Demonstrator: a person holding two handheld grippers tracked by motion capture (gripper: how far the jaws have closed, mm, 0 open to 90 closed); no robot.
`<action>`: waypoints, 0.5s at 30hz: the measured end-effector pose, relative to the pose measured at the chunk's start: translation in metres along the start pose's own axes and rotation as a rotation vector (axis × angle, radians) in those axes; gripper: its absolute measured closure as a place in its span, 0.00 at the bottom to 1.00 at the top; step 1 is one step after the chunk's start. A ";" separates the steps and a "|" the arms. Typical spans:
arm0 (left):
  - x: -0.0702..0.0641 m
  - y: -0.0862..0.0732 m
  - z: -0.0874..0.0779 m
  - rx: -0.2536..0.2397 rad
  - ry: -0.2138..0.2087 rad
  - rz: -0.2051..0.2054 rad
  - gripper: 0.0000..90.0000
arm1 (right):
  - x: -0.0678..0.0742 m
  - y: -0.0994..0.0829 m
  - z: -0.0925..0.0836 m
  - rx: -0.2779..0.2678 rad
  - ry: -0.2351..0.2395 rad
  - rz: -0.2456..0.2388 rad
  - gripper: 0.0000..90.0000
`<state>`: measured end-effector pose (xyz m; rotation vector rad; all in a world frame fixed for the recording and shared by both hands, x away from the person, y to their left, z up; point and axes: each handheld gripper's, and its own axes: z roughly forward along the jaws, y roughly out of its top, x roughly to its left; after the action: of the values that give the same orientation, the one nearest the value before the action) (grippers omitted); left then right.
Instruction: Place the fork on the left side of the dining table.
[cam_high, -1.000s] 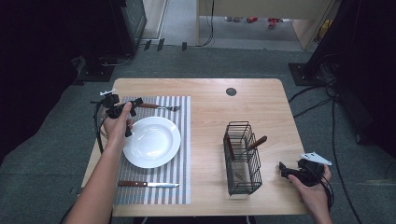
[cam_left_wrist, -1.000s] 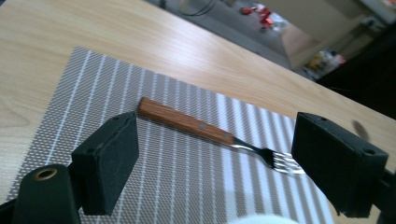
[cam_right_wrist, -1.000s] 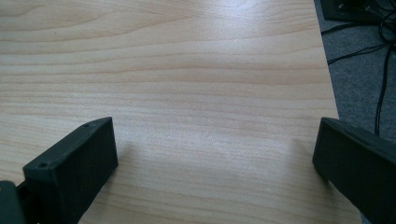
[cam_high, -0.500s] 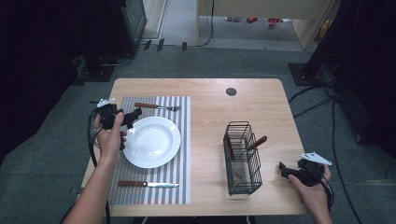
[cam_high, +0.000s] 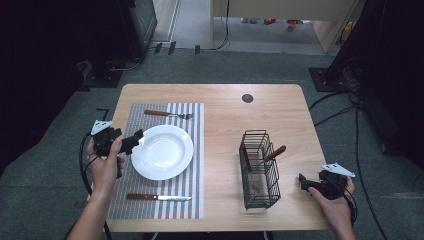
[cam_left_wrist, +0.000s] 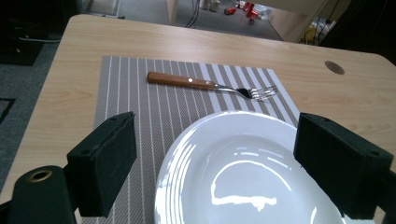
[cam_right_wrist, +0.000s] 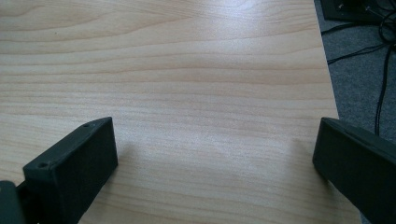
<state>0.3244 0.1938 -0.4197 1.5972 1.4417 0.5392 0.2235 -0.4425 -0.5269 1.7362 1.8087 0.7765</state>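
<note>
At the near edge of the wooden bench (cam_high: 225, 107), a table knife (cam_high: 158, 197) lies at 6 o'clock of the white plate (cam_high: 162, 152), wooden handle to the left, on the striped placemat (cam_high: 195, 165); at the near right corner, the right tool (cam_high: 306, 183) rests low over bare wood, its two black jaws spread wide with nothing between them, as the right gripper view confirms, pointing toward the black wire basket (cam_high: 260, 170) that stands just beside it at its 9 o'clock; the basket holds a wooden-handled utensil (cam_high: 274, 153) whose handle leans out over the rim toward 2 o'clock; across the bench, the left tool (cam_high: 132, 142), gripped in the person's left hand (cam_high: 106, 165), sits at the plate's 9 o'clock, its jaws wide apart and empty, the tips at or just over the plate's rim, though contact cannot be made out; the left gripper view looks between those open jaws across the glossy plate (cam_left_wrist: 243, 177); farther back, at the plate's 12 o'clock and clear of it, a fork (cam_high: 168, 114) lies crosswise on the placemat, wooden handle left and tines right; a round dark grommet (cam_high: 247, 98) marks the far side of the bench
</note>
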 end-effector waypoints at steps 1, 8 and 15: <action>0.001 -0.002 -0.003 -0.001 0.006 0.005 0.15 | 0.000 0.000 0.000 0.000 0.000 0.000 0.00; 0.009 -0.019 -0.020 0.009 0.008 0.025 0.15 | 0.000 0.000 0.000 0.002 0.000 0.000 0.00; 0.022 -0.044 -0.032 0.023 0.018 0.029 0.15 | 0.000 0.000 0.000 0.001 -0.001 0.000 0.00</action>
<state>0.2791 0.2215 -0.4445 1.6373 1.4452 0.5565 0.2234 -0.4425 -0.5268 1.7370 1.8091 0.7750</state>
